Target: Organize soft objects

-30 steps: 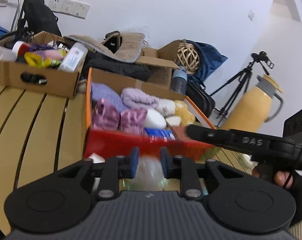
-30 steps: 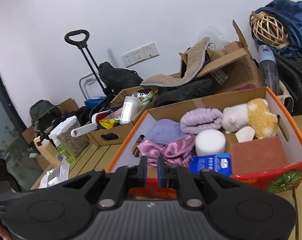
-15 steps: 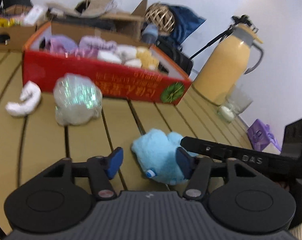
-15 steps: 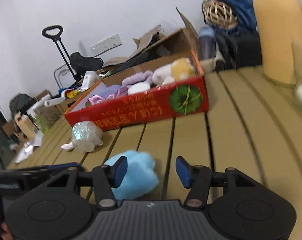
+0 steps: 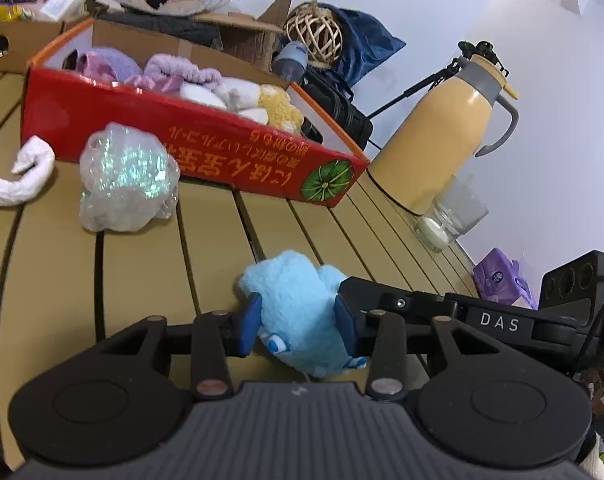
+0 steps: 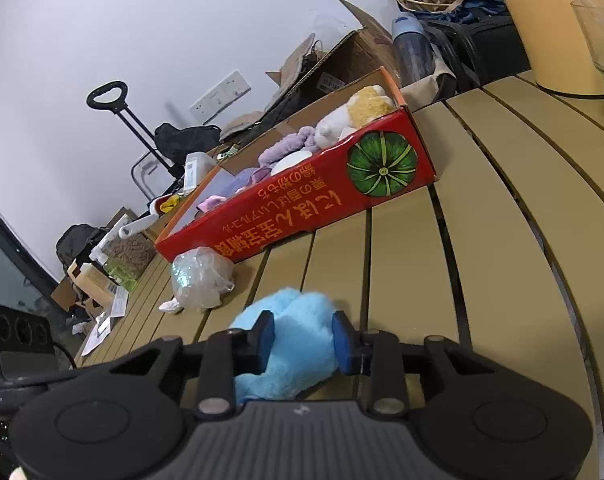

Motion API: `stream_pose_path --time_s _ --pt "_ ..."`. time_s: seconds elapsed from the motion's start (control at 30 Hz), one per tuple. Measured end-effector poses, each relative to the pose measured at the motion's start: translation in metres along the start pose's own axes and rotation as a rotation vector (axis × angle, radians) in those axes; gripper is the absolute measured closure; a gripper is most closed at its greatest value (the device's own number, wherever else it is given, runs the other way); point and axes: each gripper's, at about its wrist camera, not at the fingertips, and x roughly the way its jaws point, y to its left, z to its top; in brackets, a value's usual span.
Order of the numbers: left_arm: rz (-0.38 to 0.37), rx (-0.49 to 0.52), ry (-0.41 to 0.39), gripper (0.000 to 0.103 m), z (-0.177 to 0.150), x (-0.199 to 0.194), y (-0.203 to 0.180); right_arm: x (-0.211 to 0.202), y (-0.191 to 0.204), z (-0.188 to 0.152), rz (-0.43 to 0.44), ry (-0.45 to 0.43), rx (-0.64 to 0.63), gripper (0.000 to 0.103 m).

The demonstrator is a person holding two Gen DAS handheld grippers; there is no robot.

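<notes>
A light blue plush toy [image 5: 298, 308] lies on the slatted wooden table [image 5: 142, 264]. My left gripper [image 5: 298, 322] has a blue pad on each side of it, touching it. My right gripper [image 6: 302, 340] grips the same blue plush toy [image 6: 294, 332] from the other side. A red cardboard box [image 5: 190, 148] holds purple, white and yellow soft things; it also shows in the right wrist view [image 6: 302, 208]. A shiny clear plastic bundle [image 5: 126, 176] and a white soft piece [image 5: 22, 176] lie in front of the box.
A yellow thermos jug [image 5: 442, 128] and a glass with a candle [image 5: 450, 216] stand at the table's right edge. A purple packet [image 5: 502, 280] lies beyond it. Cardboard boxes [image 5: 18, 36], bags and a wicker ball [image 5: 314, 32] crowd the back.
Both grippers left the box, dropped to the table and opened half a second ago. Now both have closed in on the blue plush toy.
</notes>
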Motion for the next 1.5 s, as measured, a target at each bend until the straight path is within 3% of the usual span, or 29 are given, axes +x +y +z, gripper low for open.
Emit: stream_pose_path --time_s 0.23,0.47,0.6,0.7,0.83,0.93,1.03,1.23,1.37,1.5 --pt "0.01 0.045 -0.145 0.063 0.025 -0.052 -0.023 -0.025 0.042 0.015 0.043 -0.08 -0.062 0.075" --pt "0.083 0.094 -0.249 0.063 0.11 -0.068 -0.009 0.002 0.105 0.096 0.095 -0.129 -0.193 0.075" --pt "0.132 0.098 -0.224 0.062 0.153 -0.054 0.023 0.053 0.129 0.136 0.08 -0.102 -0.218 0.074" --pt "0.164 0.087 -0.166 0.063 0.168 -0.03 0.055 0.096 0.128 0.145 0.063 -0.061 -0.184 0.073" --pt "0.248 0.127 -0.062 0.063 0.163 0.001 0.086 0.159 0.112 0.137 -0.005 0.048 -0.124 0.074" --pt "0.297 0.156 -0.055 0.063 0.154 0.005 0.099 0.188 0.106 0.124 -0.117 0.093 -0.147 0.074" --pt "0.318 0.19 -0.063 0.066 0.15 -0.001 0.104 0.199 0.108 0.115 -0.166 0.115 -0.217 0.074" --pt "0.368 0.258 -0.133 0.064 0.145 -0.047 0.082 0.155 0.123 0.126 -0.135 0.044 -0.269 0.072" --pt "0.414 0.3 -0.194 0.06 0.129 -0.094 0.06 0.09 0.142 0.129 -0.106 -0.033 -0.371 0.057" --pt "0.441 0.322 -0.276 0.045 0.099 -0.147 0.033 0.021 0.158 0.117 -0.113 -0.089 -0.456 0.046"
